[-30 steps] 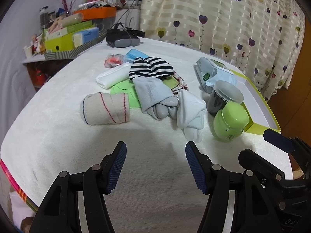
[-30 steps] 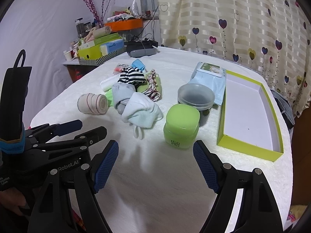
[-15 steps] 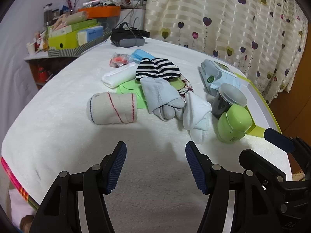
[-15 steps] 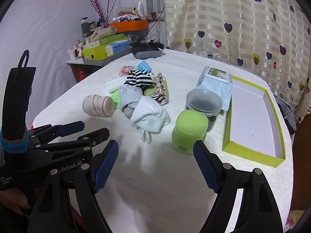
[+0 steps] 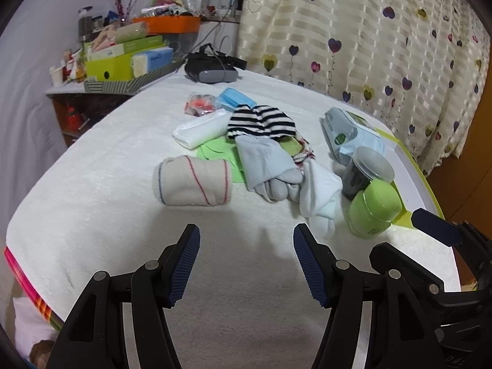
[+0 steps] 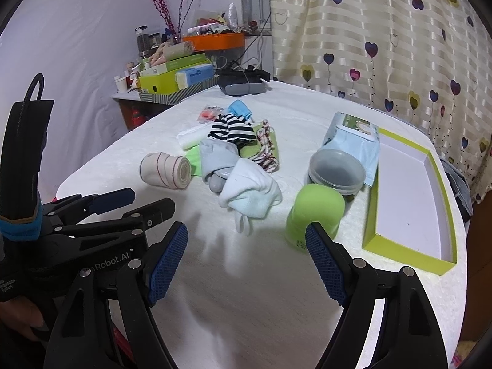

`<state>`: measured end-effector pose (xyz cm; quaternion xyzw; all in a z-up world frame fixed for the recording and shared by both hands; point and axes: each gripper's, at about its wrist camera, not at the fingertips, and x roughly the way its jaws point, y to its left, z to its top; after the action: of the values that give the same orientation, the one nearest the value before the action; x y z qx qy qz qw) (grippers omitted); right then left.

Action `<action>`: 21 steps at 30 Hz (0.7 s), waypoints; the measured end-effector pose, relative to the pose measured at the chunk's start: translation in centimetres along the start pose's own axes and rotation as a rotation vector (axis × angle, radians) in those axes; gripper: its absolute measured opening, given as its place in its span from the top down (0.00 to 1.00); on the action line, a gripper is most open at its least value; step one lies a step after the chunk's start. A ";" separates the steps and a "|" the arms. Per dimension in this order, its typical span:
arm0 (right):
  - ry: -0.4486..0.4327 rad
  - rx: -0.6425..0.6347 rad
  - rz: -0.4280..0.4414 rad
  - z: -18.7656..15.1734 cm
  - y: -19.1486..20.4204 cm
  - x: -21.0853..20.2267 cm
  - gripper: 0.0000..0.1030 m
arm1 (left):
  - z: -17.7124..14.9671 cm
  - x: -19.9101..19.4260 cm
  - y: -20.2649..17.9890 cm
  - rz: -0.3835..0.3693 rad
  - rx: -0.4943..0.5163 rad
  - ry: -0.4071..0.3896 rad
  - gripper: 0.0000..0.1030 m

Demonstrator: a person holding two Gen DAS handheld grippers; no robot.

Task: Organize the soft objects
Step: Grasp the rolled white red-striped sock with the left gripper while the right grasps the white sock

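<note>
Both grippers have advanced toward the pile since the earlier frames; the objects now sit larger in each view. Rolled beige bandage (image 5: 192, 181), cylindrical, woven with red and blue stripes, lies on its side on the white towelling table cover (image 5: 92, 203), long axis running left to right, just left of the heap. Grey sock (image 5: 261, 161), white sock (image 5: 321, 192) and striped knit sock (image 5: 259, 121) overlap in that heap. Green lidded jar (image 6: 316, 212) stands beside the green-edged tray (image 6: 409, 252). Left gripper (image 5: 244, 247) and right gripper (image 6: 246, 250) hover with jaws spread wide, empty, touching nothing.
</note>
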<state>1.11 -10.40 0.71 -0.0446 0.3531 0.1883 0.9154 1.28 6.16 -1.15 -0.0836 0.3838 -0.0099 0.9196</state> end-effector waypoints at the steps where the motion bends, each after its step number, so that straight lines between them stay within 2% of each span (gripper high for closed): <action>1: -0.001 -0.003 0.002 0.1 0.1 0.1 0.23 | 0.1 0.0 0.1 0.003 -0.002 -0.004 0.38; 13: -0.005 -0.043 0.023 0.9 1.5 1.2 0.23 | 0.6 0.2 2.5 -0.035 -0.058 -0.013 0.38; 21: 0.015 -0.061 0.014 2.2 1.6 3.3 0.23 | 1.6 1.2 5.2 -0.010 -0.122 -0.021 0.38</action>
<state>4.12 -7.41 0.23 -0.0713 0.3544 0.2051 0.9095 2.96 11.37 -1.71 -0.1413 0.3735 0.0096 0.9168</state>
